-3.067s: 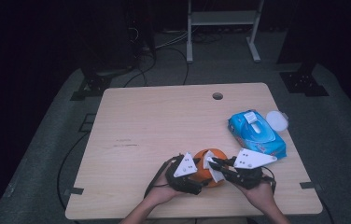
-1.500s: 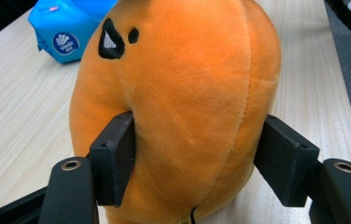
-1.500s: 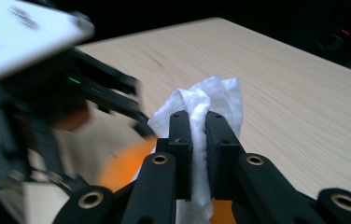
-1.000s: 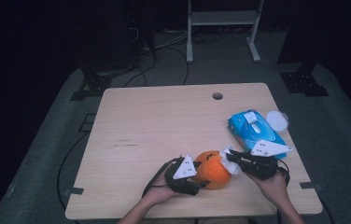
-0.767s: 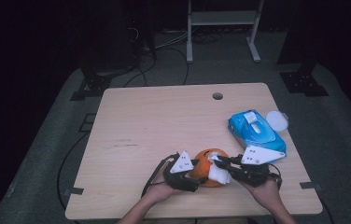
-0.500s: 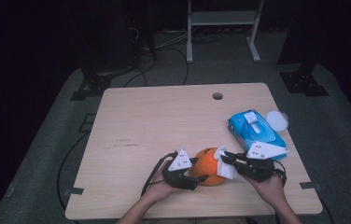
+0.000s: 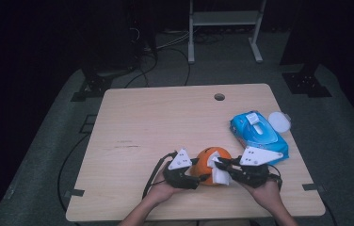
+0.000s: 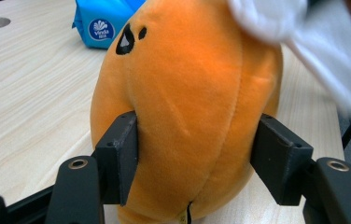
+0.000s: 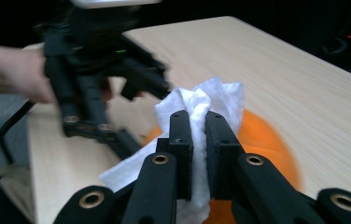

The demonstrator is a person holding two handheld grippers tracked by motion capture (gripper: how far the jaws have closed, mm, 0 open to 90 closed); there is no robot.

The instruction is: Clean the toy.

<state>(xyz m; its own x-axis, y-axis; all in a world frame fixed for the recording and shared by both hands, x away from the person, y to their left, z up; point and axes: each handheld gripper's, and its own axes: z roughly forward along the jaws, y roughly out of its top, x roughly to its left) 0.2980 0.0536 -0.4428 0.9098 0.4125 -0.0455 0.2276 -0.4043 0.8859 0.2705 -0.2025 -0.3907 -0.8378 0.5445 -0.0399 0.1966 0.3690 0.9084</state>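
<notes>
On the light wooden table [image 7: 165, 117], near its front edge, the orange plush toy [image 7: 206, 165] sits squeezed by the left gripper [image 8: 194, 154]; its jaws have just been closing. The right gripper [image 9: 198, 123] pinches a white wipe [image 9: 211, 100], probably touching the toy. Wipe with light strokes, keeping the hold steady.

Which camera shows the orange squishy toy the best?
The left gripper view: the orange plush toy is close up there, with its black face marks, squeezed between the left gripper's jaws. The high view shows it small, partly under the white wipe. The right gripper view shows a blurred orange part behind that wipe.
</notes>
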